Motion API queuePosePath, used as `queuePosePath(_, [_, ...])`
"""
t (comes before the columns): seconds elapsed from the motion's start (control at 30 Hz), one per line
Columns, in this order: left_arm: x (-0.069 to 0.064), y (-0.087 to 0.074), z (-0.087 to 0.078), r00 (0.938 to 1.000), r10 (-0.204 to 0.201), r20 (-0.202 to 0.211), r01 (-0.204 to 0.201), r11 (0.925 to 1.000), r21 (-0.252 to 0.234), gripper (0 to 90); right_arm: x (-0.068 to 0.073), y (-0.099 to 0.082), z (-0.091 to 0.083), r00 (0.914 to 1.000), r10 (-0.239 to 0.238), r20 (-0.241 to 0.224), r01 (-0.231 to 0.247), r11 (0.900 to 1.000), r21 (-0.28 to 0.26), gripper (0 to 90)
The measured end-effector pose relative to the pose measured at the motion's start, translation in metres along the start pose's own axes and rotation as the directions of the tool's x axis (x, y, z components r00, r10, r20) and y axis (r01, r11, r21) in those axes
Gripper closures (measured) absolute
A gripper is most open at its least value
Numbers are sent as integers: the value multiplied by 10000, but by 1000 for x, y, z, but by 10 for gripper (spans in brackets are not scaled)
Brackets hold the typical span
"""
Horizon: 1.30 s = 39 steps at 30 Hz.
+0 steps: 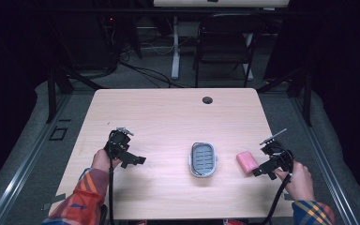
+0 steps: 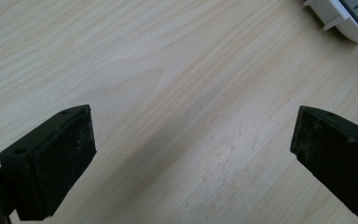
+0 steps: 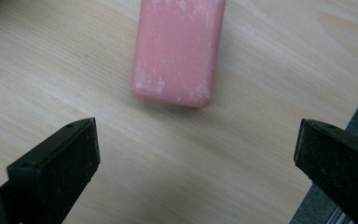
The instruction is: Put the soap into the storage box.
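1. One soap dish [image 1: 202, 159], white-rimmed with a grey slatted insert, lies flat near the middle of the wooden table [image 1: 168, 117], toward the person's edge; nothing lies in it. A corner of its white rim also shows at the top right of the left gripper view [image 2: 349, 21].
2. A pink bar of soap [image 1: 246, 162] lies on the bare wood just to the right of the dish, apart from it. In the right gripper view it lies ahead of the jaws [image 3: 176, 49], its surface scuffed with whitish marks; no stamped brand or lettering can be read.
3. The right gripper [image 1: 261, 170] sits just beside the soap, its jaws spread wide with nothing between them, the soap beyond their tips [image 3: 196, 158]. The right hand [image 1: 300, 180] holds it from the table's right edge, the plaid sleeve [image 1: 314, 213] behind.
4. The left gripper [image 1: 133, 160] is well to the left of the dish, pointing toward it, jaws wide apart over bare wood [image 2: 193, 154]. The left hand [image 1: 102, 160] grips it, forearm coming up from the near edge.
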<state>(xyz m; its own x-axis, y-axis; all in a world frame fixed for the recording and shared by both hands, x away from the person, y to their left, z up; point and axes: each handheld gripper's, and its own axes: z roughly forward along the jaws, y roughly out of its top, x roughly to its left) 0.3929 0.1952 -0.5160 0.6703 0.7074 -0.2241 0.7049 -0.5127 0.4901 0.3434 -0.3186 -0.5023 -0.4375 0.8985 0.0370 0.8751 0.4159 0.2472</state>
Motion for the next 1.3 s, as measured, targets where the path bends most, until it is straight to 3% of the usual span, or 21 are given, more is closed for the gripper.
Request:
queuePosePath(0.2, [0,0,1,10000,-22,-3,22,10000,0,0,5,11,3,9999,-127,37,126,9999,80,0])
queuePosePath(0.5, [0,0,1,9999,-117,8,117,9999,15,0,14,38,19,9993,-173,-318,186,9990,413,0])
queuePosePath(0.53, [0,0,1,9999,-111,4,111,9999,12,0,15,38,24,9990,108,-425,-107,9999,32,0])
queuePosePath(0.57, [0,0,1,9999,-106,-6,106,9999,11,0,15,41,25,9994,118,-319,-109,9996,273,0])
queuePosePath(0.7, [0,0,1,9999,-104,-6,104,9999,15,0,15,48,36,9975,533,-464,-522,9983,259,0])
queuePosePath(0.73, [0,0,1,9999,-111,13,111,9999,13,0,13,51,34,9995,136,-290,-114,9972,736,0])
queuePosePath(0.8, [0,0,1,9999,-101,-1,101,9999,16,0,14,54,39,9986,458,-280,-438,9967,679,6])
queuePosePath(1.0, [0,0,1,9999,-110,-9,110,9999,32,0,14,59,46,9984,548,-170,-530,9942,939,108])
queuePosePath(1.03, [0,0,1,9999,-113,-11,114,9999,35,0,15,58,47,9976,692,-97,-682,9944,813,167])
queuePosePath(1.1, [0,0,1,9999,-111,-16,111,9999,39,0,14,60,47,9985,549,-19,-543,9920,1135,166])
queuePosePath(1.23, [0,0,1,9999,-102,-17,102,9999,77,0,15,59,49,9963,854,16,-851,9909,1047,232])
queuePosePath(1.3, [0,0,1,10000,-38,-38,38,9999,111,0,12,60,48,9977,680,-9,-672,9886,1351,253])
